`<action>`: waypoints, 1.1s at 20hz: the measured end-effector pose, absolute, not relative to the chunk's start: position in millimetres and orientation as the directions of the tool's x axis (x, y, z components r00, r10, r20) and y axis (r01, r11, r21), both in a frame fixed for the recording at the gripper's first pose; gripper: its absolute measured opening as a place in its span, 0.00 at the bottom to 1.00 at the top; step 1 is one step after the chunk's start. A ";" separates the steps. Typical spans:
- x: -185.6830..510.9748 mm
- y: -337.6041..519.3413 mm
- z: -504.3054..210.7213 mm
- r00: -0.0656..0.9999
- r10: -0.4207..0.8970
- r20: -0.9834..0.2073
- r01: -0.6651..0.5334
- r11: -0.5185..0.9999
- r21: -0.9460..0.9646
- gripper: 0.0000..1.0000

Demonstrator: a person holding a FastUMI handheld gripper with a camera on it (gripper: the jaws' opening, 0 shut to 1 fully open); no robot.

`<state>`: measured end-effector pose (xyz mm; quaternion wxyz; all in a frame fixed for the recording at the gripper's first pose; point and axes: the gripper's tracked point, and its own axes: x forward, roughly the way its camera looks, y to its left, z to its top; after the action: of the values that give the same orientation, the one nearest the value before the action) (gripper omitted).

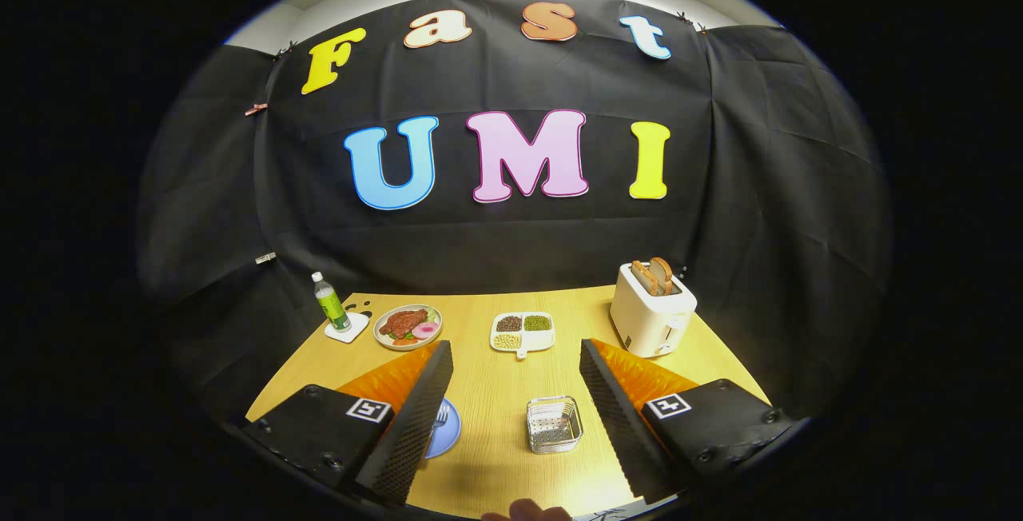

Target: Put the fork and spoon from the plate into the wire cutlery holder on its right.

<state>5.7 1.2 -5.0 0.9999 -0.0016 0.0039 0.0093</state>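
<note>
The gripper (515, 357) hangs wide open, holding nothing, above the wire cutlery holder (554, 424) (fork (439, 416) on blue plate (444, 428) beside it).

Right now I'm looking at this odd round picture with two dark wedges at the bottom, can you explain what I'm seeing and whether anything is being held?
The picture comes from a wide-angle camera that rides on a hand-held gripper and looks forward along its two fingers; those are the wedges. They stand wide apart and hold nothing.

Ahead is a wooden table in a booth. Between the fingers sits an empty wire cutlery holder. A blue plate is partly hidden behind the left finger, with fork tines peeking out; the spoon I cannot make out.

Further back stand a bottle on a coaster, a plate of food, a divided dish of beans and a toaster with bread in it.
</note>
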 end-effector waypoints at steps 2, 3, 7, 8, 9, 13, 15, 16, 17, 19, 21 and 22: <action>7.2 2.4 -10.6 0.999 0.025 -0.023 -0.025 1.000 -0.007 0.99; 8.3 1.6 -12.0 0.999 0.025 -0.027 -0.025 1.000 -0.009 0.99; 17.2 8.3 -27.5 0.996 0.048 -0.070 -0.050 0.998 -0.029 0.99; 19.8 12.3 -32.4 0.995 0.057 -0.086 -0.060 0.998 -0.036 0.99; 23.0 16.1 -39.9 0.992 0.067 -0.111 -0.072 0.997 -0.042 0.99; 37.8 41.4 -74.2 0.969 0.105 -0.225 -0.120 0.991 -0.056 1.00; 45.6 55.8 -93.5 0.951 0.128 -0.282 -0.148 0.988 -0.053 1.00; 49.5 62.5 -102.9 0.941 0.137 -0.310 -0.160 0.986 -0.050 1.00; 54.1 70.2 -114.3 0.927 0.148 -0.345 -0.174 0.984 -0.046 1.00; 59.2 87.6 -137.3 0.893 0.170 -0.416 -0.203 0.979 -0.035 1.00; 62.1 105.2 -160.1 0.854 0.199 -0.481 -0.245 0.969 -0.034 1.00; 64.8 112.7 -171.8 0.837 0.207 -0.507 -0.266 0.963 -0.045 1.00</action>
<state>64.8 112.7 -171.8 0.9566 -0.0569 0.2579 0.1235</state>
